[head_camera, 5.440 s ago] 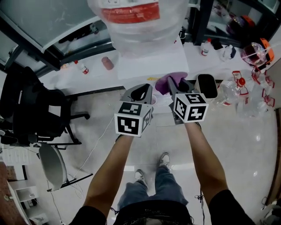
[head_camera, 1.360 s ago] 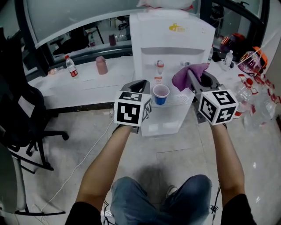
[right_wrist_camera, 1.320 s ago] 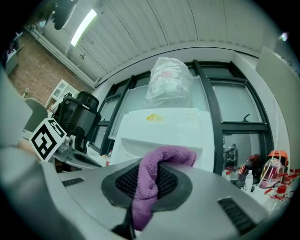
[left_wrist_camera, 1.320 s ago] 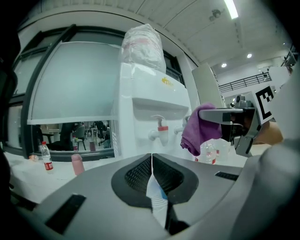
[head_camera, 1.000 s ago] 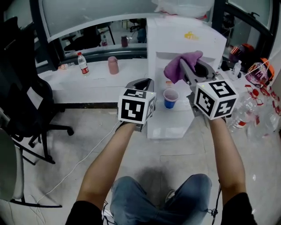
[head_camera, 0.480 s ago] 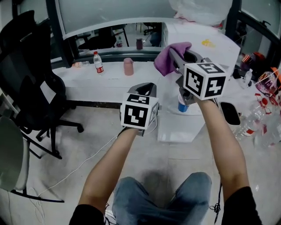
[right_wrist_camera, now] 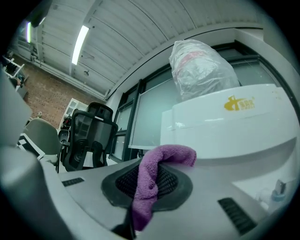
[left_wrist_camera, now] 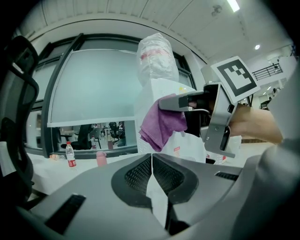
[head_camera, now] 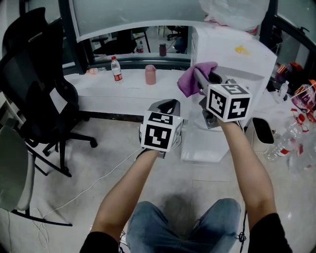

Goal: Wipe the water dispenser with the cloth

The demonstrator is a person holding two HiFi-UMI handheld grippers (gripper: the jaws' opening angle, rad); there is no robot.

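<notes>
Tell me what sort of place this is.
Probably an office or lab workroom. There is a black mesh office chair, a white water dispenser with a large bottle on top, and a long white counter running under glass partitions.

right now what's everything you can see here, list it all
water dispenser: one, white, ahead by the counter
water jug: one, wrapped in clear plastic, on top of the water dispenser
cloth: one, purple, at the water dispenser's front
water bottle: one, clear with red label, on the counter
container: one, pink, on the counter right of the water bottle
counter: one, white, below the window
office chair: one, black, at left
bin: one, white, dark opening, right of the water dispenser
empty bottles: several, clear, floor at right
cable: one, white, on the floor
left gripper: one, grey, fingers shut, empty
right gripper: one, grey, fingers shut on the cloth
forearms: two, bare
</notes>
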